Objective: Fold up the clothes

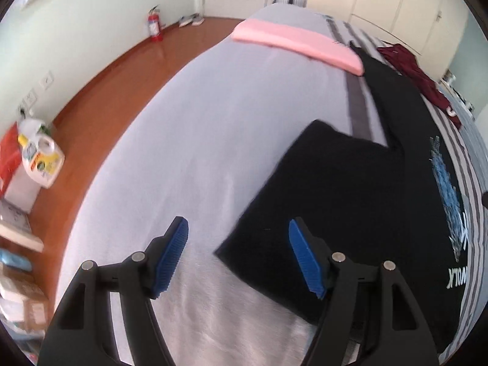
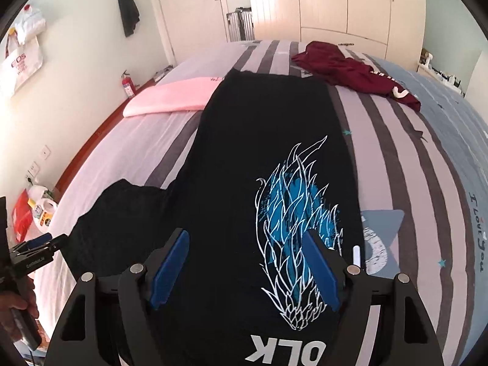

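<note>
Your left gripper hangs spread wide and empty over the bed, one blue pad above the pale sheet and the other above the near sleeve edge of the black T-shirt. Your right gripper is likewise spread and holds nothing, poised over the shirt's blue-and-white print. The shirt lies flat, lengthwise on the striped bedding, with a folded pink garment touching its far left edge and a crumpled maroon garment lying near its far right corner.
</note>
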The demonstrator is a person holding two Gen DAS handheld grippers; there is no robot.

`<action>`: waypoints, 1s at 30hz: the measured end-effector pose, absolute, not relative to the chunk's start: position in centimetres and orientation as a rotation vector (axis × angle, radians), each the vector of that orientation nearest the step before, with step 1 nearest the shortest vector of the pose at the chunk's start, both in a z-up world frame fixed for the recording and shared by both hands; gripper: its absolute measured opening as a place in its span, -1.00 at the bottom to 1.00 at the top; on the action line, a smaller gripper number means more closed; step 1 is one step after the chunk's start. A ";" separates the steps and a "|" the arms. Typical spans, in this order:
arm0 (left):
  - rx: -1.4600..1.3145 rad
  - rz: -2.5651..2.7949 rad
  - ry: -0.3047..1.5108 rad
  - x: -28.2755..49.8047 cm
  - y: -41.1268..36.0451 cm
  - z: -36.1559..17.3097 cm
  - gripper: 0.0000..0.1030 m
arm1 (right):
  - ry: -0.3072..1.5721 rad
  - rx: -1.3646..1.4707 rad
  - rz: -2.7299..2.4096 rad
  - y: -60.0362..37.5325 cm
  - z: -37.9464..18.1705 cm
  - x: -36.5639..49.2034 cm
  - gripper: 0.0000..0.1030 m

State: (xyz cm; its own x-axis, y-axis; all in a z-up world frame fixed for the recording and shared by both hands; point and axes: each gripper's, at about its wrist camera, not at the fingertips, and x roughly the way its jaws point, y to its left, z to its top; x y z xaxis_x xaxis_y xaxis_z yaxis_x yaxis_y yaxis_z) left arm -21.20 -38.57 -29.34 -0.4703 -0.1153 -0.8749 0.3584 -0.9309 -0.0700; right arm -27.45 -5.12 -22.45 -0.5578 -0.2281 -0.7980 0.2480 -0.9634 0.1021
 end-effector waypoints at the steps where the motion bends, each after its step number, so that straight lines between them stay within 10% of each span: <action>1: 1.440 -2.444 0.376 -21.2 -39.0 -29.9 0.29 | 0.033 1.311 -2.555 -5.2 -22.7 -27.5 0.41; 13: 1.470 -2.492 0.489 -20.7 -39.4 -32.7 0.24 | 0.054 1.358 -2.543 -5.7 -24.7 -27.2 0.41; 21: 1.472 -2.542 0.509 -20.7 -38.5 -32.9 -0.87 | 0.041 1.379 -2.542 -5.1 -25.3 -26.7 0.41; 30: 1.428 -2.568 0.368 -21.5 -36.7 -28.3 -0.91 | 0.025 1.353 -2.579 -2.2 -24.2 -26.3 0.41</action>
